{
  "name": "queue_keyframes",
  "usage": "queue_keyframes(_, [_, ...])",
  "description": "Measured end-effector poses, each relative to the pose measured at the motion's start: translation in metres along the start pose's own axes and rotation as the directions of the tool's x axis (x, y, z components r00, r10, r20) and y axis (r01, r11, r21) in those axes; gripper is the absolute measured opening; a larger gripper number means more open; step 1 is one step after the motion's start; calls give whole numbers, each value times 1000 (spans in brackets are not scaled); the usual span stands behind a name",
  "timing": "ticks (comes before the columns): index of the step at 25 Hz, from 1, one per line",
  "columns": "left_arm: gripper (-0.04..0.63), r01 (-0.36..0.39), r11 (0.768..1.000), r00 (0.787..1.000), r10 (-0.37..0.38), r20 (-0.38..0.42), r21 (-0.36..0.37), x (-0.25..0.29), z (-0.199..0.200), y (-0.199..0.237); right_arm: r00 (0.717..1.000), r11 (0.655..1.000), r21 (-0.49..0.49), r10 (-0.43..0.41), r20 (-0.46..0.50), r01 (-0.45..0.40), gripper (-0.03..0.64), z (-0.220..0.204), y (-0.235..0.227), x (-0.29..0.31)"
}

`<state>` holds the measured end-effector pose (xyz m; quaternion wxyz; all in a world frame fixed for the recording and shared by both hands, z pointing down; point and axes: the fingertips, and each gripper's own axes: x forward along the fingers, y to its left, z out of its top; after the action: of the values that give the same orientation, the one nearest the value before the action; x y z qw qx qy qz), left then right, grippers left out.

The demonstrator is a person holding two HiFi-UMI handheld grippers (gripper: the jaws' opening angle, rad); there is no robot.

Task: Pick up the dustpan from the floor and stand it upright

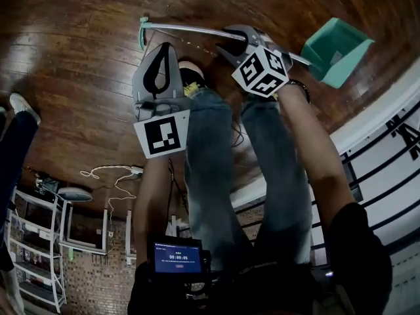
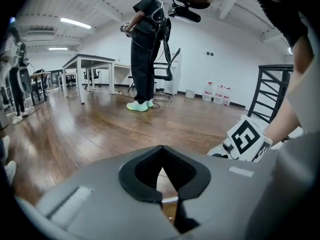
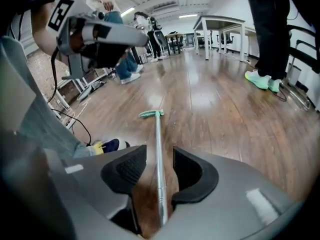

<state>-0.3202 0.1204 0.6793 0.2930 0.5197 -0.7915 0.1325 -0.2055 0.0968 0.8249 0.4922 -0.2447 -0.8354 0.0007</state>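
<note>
Okay, my right claw gapes astride the dustpan pole toward twelve o'clock; probably light, slick, so clamp mid-pole.

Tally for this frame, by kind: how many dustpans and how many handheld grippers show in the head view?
Dustpan: 1
Grippers: 2, the left gripper and the right gripper
Total: 3
</note>
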Motion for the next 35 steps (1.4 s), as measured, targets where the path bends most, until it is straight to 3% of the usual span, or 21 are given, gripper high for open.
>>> queue_keyframes(8, [20,-51,998,999,50,-11,-27,2,-27,29,982,986,-137,64,-180,-89,175,-44,11,79])
queue_keyframes(10, [20,-64,997,998,64,-9,-45,0,-27,36,976,985,-153,43,-216,-77,123,-57,13,88])
queue_keyframes(14, [20,-74,997,997,75,3,-35,-4,-20,43,985,992,-121,1,-170,-22,84,-55,7,81])
queue_keyframes(19, [20,-84,994,996,87,30,-65,-25,15,43,994,994,-40,-101,-38,100,79,-12,-17,23])
queue_keyframes(24, [20,-46,997,994,52,96,-65,-57,89,18,973,976,44,-217,79,214,78,37,-49,-79])
queue_keyframes(30, [20,60,997,980,-48,193,-58,-95,174,-22,915,928,176,-360,184,330,80,62,-63,-193])
queue_keyframes(35, [20,147,989,967,-145,207,6,-121,204,-61,861,881,275,-451,237,386,80,48,-44,-250])
